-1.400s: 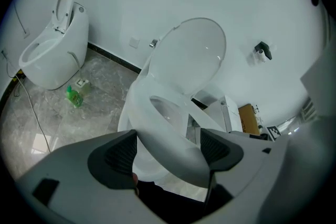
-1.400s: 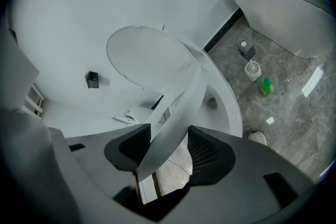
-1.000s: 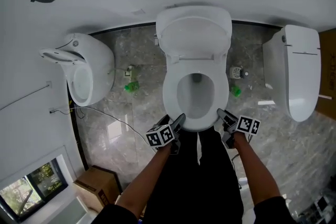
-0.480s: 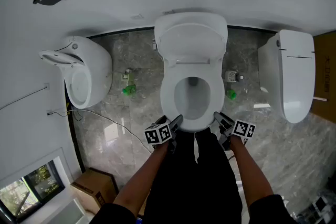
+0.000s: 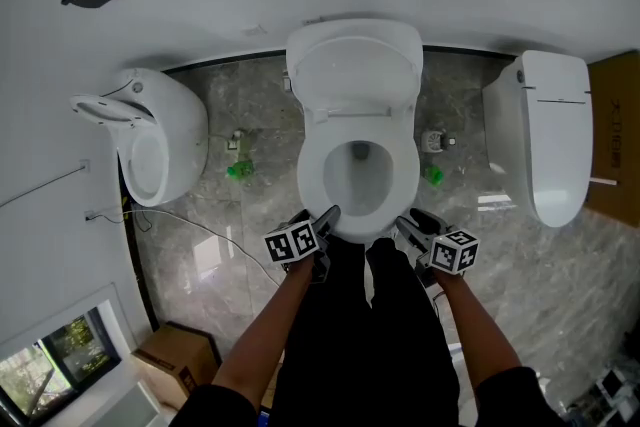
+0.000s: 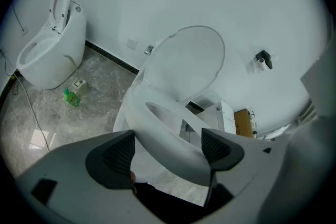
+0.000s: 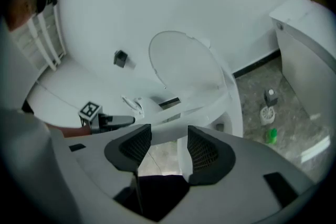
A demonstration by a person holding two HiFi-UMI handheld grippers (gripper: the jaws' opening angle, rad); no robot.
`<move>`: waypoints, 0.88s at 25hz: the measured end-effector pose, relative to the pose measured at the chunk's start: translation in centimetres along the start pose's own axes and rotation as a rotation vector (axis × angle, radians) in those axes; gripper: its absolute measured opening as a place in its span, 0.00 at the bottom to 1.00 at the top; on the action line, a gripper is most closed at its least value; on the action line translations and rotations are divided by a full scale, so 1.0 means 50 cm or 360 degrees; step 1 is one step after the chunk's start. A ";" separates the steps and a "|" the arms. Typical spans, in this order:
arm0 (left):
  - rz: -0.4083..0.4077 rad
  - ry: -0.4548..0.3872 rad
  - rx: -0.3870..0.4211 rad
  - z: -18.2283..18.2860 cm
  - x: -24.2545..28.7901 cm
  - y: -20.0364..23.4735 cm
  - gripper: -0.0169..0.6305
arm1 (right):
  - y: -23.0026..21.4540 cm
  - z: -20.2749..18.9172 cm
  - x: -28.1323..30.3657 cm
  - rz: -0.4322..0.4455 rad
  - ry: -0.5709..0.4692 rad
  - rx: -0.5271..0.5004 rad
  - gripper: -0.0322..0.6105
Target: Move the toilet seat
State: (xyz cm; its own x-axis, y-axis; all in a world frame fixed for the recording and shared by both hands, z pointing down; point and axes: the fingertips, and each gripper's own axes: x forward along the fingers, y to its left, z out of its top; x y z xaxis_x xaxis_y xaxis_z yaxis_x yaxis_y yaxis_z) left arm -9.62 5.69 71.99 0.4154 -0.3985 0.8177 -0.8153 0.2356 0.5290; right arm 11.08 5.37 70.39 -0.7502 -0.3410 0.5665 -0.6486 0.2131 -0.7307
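**Item:** toilet seat. Lies down on bowl, mid-floor; lid upright vs. wall.

**Step (est.):** taking grip at front rim; lift not yet begun.

**Next (est.):** close on rim, then swing seat up toward lid w/o slipping off the smooth edge.

**Left gripper**: fingers wide apart, front rim between them, unclamped; contact unclear.

**Right gripper**: fingers apart, narrower gap, nothing held; rim just past tips.
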 end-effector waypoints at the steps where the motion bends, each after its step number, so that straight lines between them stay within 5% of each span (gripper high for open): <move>1: -0.0002 0.0000 -0.0002 0.001 0.000 -0.002 0.63 | 0.014 -0.007 -0.004 -0.0013 0.0033 -0.0127 0.41; 5: -0.0012 -0.0002 -0.0010 0.013 -0.003 -0.007 0.63 | 0.082 -0.037 -0.003 -0.0037 0.0149 -0.0591 0.41; 8: -0.0008 -0.0001 -0.0017 0.017 -0.004 -0.009 0.63 | 0.097 -0.044 0.006 -0.0111 0.0171 -0.0777 0.41; 22: -0.0047 -0.0048 -0.0098 0.023 -0.019 -0.015 0.63 | 0.101 -0.026 0.007 -0.0217 0.0093 -0.0733 0.41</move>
State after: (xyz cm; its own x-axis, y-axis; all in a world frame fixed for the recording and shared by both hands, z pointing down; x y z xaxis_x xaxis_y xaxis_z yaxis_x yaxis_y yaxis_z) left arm -9.86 4.84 70.54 0.4258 -0.4324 0.7948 -0.7761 0.2771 0.5665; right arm 7.38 7.54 67.39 -0.6516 -0.3447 0.6757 -0.7211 0.5578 -0.4109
